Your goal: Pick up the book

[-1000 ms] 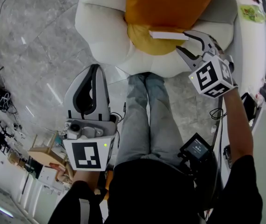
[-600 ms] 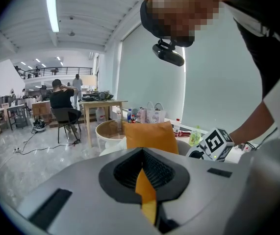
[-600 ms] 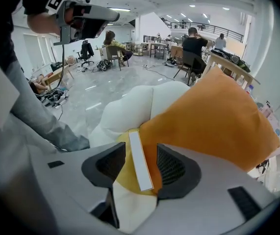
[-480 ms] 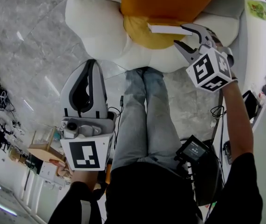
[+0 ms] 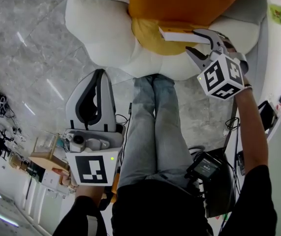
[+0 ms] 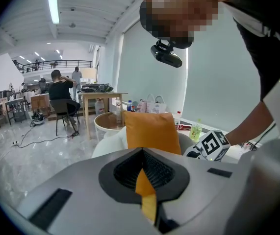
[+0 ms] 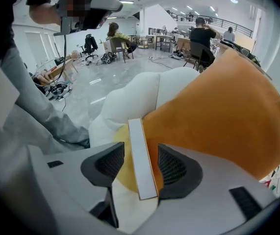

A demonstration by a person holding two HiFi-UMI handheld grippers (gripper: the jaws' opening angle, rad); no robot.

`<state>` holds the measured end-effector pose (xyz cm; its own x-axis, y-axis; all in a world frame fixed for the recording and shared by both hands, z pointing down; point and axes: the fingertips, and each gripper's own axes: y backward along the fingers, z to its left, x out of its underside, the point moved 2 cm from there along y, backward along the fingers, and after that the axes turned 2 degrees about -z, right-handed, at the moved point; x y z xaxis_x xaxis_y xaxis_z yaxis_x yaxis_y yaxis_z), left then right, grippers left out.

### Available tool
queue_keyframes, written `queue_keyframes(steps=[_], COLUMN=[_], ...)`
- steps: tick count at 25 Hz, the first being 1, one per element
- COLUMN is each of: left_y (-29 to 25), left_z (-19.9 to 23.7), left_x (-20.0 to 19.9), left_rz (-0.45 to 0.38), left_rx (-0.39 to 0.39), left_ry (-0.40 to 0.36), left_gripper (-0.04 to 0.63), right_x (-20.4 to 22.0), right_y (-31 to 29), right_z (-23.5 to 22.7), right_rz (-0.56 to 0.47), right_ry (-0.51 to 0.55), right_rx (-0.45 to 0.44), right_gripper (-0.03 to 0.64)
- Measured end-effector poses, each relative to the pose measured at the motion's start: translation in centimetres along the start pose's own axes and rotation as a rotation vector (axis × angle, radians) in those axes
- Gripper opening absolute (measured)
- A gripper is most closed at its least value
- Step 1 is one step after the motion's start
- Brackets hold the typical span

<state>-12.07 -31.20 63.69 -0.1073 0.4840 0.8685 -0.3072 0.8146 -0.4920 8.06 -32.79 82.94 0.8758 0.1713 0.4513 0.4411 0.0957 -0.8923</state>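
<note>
Grey marble floor (image 5: 27, 48), white armchair (image 5: 98, 26)

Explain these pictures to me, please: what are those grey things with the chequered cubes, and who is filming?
A person holds a hand tool with two jaws in each hand. One camera looks down from the head; one rides on each tool. The right gripper has just been opening its jaws, and a book is between them, not yet squeezed. The book sits on a yellow cushion beside an orange cushion on a white armchair. The left gripper hangs shut and empty.
</note>
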Motion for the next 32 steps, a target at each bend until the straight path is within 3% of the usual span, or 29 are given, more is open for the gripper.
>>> queue_keyframes(steps=[5, 13, 22, 26, 32], left_y=[-0.9, -1.6, -1.6, -1.5, -1.0], left_z=[0.4, 1.6, 2.6, 2.6, 2.4], left_x=[1.3, 2.4, 3.3, 3.6, 3.2], left_rz=[0.026, 0.046, 0.062, 0.058, 0.049], left_rx=[-0.003, -0.017, -0.030, -0.034, -0.037], left_ry=[0.006, 0.018, 0.022, 0.027, 0.028], left_gripper=[0.011, 0.010, 0.011, 0.011, 0.009], right_x=[0.8, 2.2, 2.9, 3.6, 4.0], right_y=[-2.1, -5.5, -7.7, -8.6, -9.4], right_z=[-0.1, 0.5, 1.1, 1.1, 1.7], right_rz=[0.027, 0.115, 0.191, 0.227, 0.281], right_ry=[0.022, 0.139, 0.150, 0.142, 0.162], right_rx=[-0.024, -0.069, -0.095, -0.082, -0.069], right_gripper=[0.222, 0.222, 0.214, 0.164, 0.156])
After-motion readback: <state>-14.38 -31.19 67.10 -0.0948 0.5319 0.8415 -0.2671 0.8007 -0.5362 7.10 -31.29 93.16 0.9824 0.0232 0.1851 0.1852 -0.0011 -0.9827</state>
